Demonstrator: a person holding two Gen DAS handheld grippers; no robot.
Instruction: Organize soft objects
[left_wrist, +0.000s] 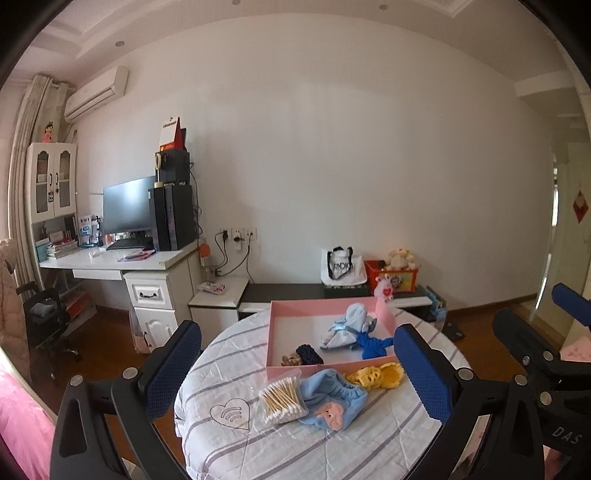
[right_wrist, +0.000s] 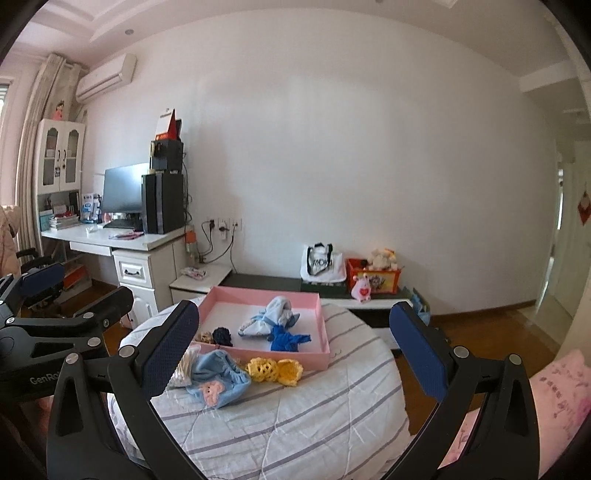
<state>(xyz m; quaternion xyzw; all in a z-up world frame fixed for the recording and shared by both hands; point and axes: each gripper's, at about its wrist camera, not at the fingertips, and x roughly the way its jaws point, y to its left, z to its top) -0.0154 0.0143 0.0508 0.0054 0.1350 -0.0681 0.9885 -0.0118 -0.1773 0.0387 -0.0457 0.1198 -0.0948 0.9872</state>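
Observation:
A pink box (left_wrist: 275, 332) (right_wrist: 321, 325) stands on a round table covered with striped cloth (left_wrist: 229, 354) (right_wrist: 295, 424). Inside it lie a pale blue garment (left_wrist: 347, 325) (right_wrist: 271, 317), a bright blue knit piece (left_wrist: 373, 345) (right_wrist: 286, 339), a dark blue scrunchie (left_wrist: 309, 354) (right_wrist: 222, 335) and a brown one (left_wrist: 290, 359) (right_wrist: 204, 336). In front of the box lie a light blue cap with a pink patch (left_wrist: 330, 400) (right_wrist: 218, 380), a yellow crochet piece (left_wrist: 376, 374) (right_wrist: 273, 369) and a bag of cotton swabs (left_wrist: 282, 400) (right_wrist: 183, 367). My left gripper (left_wrist: 297, 373) and right gripper (right_wrist: 295, 354) both hover open and empty above the table's near side.
A white desk (left_wrist: 110, 260) with a monitor (left_wrist: 127, 208) and computer tower stands at left, an office chair (left_wrist: 44, 317) beside it. A low bench (left_wrist: 288, 291) behind the table holds a tote bag (left_wrist: 341, 266) and a red toy box (left_wrist: 391, 275). Pink fabric (right_wrist: 557, 398) lies at right.

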